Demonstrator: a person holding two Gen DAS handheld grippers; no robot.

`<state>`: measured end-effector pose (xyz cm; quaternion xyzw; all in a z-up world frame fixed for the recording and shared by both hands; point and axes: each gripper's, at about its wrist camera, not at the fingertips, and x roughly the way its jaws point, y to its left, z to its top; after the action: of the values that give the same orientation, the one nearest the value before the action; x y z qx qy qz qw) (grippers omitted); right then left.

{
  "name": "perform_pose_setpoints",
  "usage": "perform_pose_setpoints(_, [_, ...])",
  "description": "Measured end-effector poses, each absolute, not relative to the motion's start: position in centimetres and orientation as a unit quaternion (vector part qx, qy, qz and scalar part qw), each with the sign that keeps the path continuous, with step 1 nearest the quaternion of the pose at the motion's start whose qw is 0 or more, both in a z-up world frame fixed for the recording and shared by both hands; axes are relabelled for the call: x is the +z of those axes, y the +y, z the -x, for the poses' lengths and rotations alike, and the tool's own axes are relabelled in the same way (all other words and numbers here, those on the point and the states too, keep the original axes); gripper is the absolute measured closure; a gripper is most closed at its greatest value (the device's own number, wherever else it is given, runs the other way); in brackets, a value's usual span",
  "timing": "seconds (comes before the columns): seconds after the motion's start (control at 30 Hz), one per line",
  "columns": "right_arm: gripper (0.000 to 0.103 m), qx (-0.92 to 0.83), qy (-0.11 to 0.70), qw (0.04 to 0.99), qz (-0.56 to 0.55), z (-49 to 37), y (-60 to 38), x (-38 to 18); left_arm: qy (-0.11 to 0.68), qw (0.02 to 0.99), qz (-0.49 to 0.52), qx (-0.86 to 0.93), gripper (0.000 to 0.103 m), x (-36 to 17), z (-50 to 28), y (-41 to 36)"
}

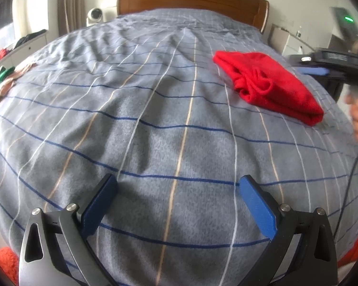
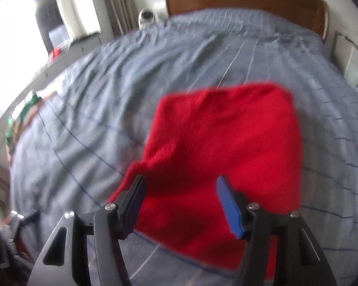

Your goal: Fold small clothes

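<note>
A folded red knitted garment [image 1: 269, 83] with a drawstring lies on the grey checked bedspread [image 1: 155, 119], right of middle. My left gripper [image 1: 177, 188] is open and empty above the bare bedspread, well short of the garment. In the right wrist view the garment [image 2: 226, 138] fills the centre, blurred. My right gripper [image 2: 180, 188] is open just above its near edge, holding nothing. In the left wrist view the right gripper [image 1: 315, 70] shows at the right edge beside the garment, with the person's hand.
A wooden headboard [image 1: 191, 0] stands at the far end of the bed. A small pile of green and tan clothes [image 1: 2, 81] lies at the left edge. Something orange [image 1: 4, 262] lies at the near left corner. A white camera [image 1: 95, 15] and window sill are at the back left.
</note>
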<state>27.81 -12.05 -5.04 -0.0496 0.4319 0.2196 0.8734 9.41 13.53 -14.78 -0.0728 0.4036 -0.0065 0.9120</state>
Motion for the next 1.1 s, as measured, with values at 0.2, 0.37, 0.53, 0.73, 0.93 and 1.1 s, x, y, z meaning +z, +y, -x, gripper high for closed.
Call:
perform_pose_setpoints(0.2, [0.042,0.170,0.441,0.880,0.039,-27.0,-16.6,-5.3,0.404,0.912,0.074,-0.005,0.001,-14.9,-9.5,13.5])
perform_pose_setpoints(0.37, [0.040,0.146,0.485,0.862,0.016,-26.9,-16.9,-10.8,0.404,0.913,0.051,0.002,0.001,-15.2,-9.2,12.9])
perform_pose_setpoints(0.53, [0.040,0.146,0.433,0.889,-0.016,-24.4,-18.3,-6.9,0.404,0.913,0.061,0.000,0.001,-15.0,-9.1,13.2])
perform_pose_setpoints(0.73, [0.027,0.135,0.381,0.914,0.026,-18.9,-21.1,-4.7,0.403,0.912,0.078,-0.004,0.001,-14.8,-9.0,13.6])
perform_pose_setpoints(0.93, [0.027,0.102,0.406,0.908,0.009,-13.7,-25.4,-8.1,0.405,0.912,0.067,-0.002,0.001,-14.8,-8.8,13.1])
perform_pose_setpoints(1.1, [0.022,0.068,0.425,0.902,-0.045,-11.1,-28.3,-10.1,0.405,0.911,0.074,-0.024,0.001,-13.5,-9.0,12.0])
